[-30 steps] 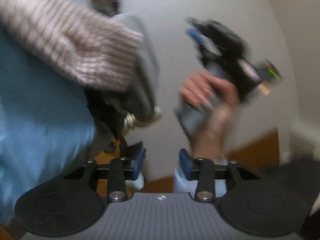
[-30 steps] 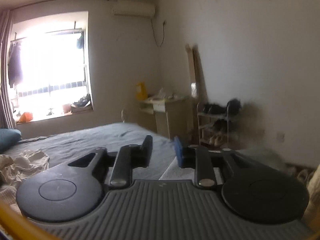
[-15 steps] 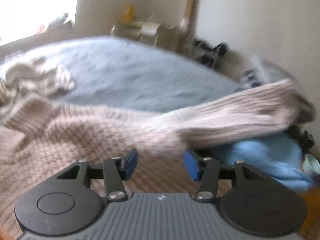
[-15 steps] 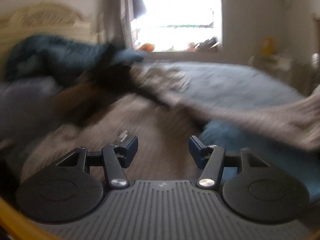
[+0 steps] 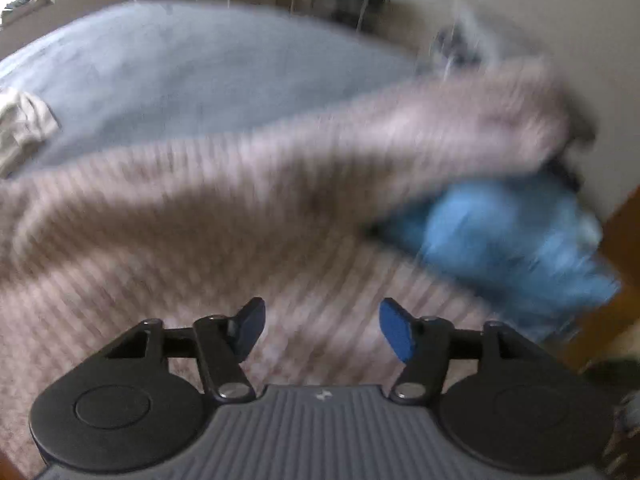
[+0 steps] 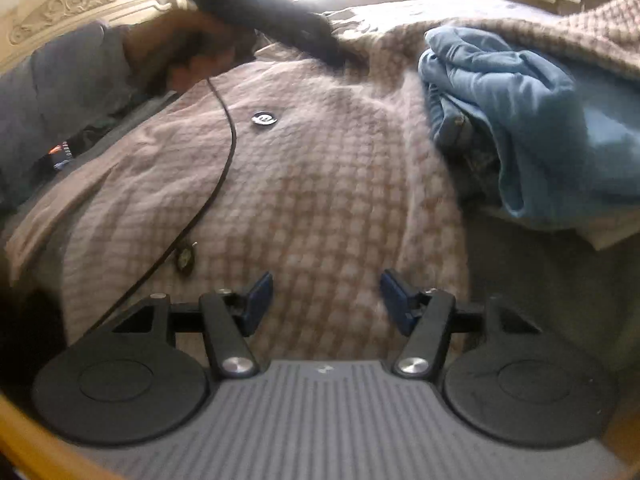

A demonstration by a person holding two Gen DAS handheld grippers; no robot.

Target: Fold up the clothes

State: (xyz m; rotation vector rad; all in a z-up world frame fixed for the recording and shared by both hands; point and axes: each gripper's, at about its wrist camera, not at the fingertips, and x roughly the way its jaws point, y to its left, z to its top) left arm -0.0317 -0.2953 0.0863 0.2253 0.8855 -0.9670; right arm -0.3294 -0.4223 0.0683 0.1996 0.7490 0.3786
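Observation:
A beige checked knit coat (image 6: pixel 320 168) with dark piping and a black button (image 6: pixel 263 118) lies spread on the bed. Its sleeve (image 5: pixel 320 160) stretches blurred across the left wrist view. A blue garment (image 6: pixel 532 108) lies crumpled on the coat's right side, also blurred in the left wrist view as the blue garment (image 5: pixel 512 240). My left gripper (image 5: pixel 322 326) hangs open just above the knit. My right gripper (image 6: pixel 326 300) is open over the coat's lower edge with nothing between its fingers.
A grey-blue bedsheet (image 5: pixel 200 76) covers the bed, with a cream garment (image 5: pixel 24 128) at its left. A person's hand and sleeve (image 6: pixel 120 64) hold a dark object at the coat's top left. A carved headboard (image 6: pixel 80 4) stands behind; wooden bed edge (image 6: pixel 24 432) near.
Both grippers have swung down from facing the room to facing the coat on the bed. The left view moved closer to the knit sleeve. Both stayed open.

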